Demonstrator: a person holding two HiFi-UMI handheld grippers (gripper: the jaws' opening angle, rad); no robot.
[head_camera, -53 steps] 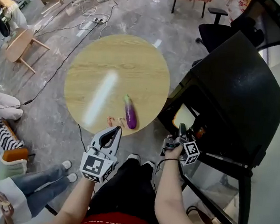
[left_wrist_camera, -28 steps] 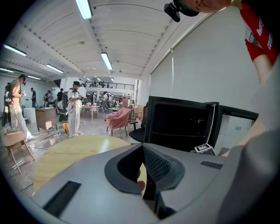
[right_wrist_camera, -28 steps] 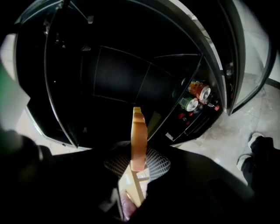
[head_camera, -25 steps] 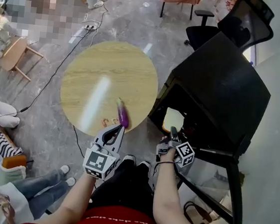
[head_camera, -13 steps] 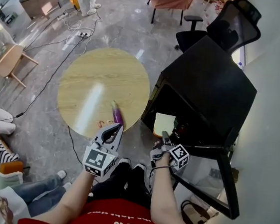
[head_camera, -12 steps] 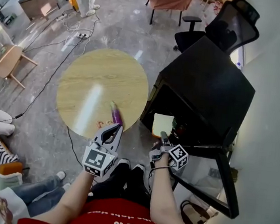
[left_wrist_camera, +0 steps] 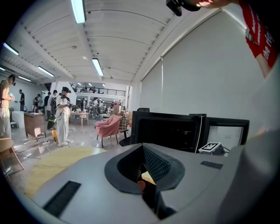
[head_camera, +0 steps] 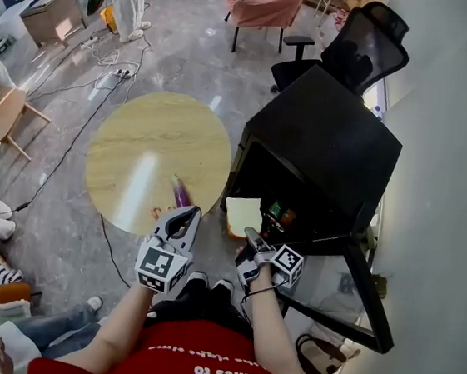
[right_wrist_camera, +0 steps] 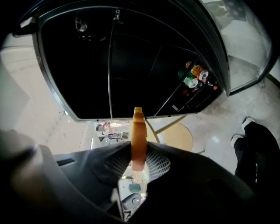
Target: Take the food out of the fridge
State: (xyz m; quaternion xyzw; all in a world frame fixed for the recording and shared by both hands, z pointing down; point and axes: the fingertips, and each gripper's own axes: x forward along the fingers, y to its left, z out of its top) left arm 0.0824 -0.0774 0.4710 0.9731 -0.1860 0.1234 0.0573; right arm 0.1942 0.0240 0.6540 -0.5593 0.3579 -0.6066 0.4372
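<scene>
Right gripper view, bread slice [right_wrist_camera: 138, 131] edge-on, pinched in right gripper [right_wrist_camera: 138, 162]

So the fridge [head_camera: 332, 134] was a low black box sitting on the floor, with its glass door [head_camera: 364, 293] swung wide open off to the right. It was dark inside, with a few green and orange cans [right_wrist_camera: 195, 75] bunched together at one side.

The slice of bread [head_camera: 243, 216] sat just in front of the opening. From above it looked pale and squarish. It was pinched upright and edge-on between the jaws of the right gripper [right_wrist_camera: 138, 157], and its edge looked orange-brown.

A purple eggplant [head_camera: 181, 193] lay flat on the round wooden table [head_camera: 138, 142] left of the fridge, close to the table's near edge.
</scene>
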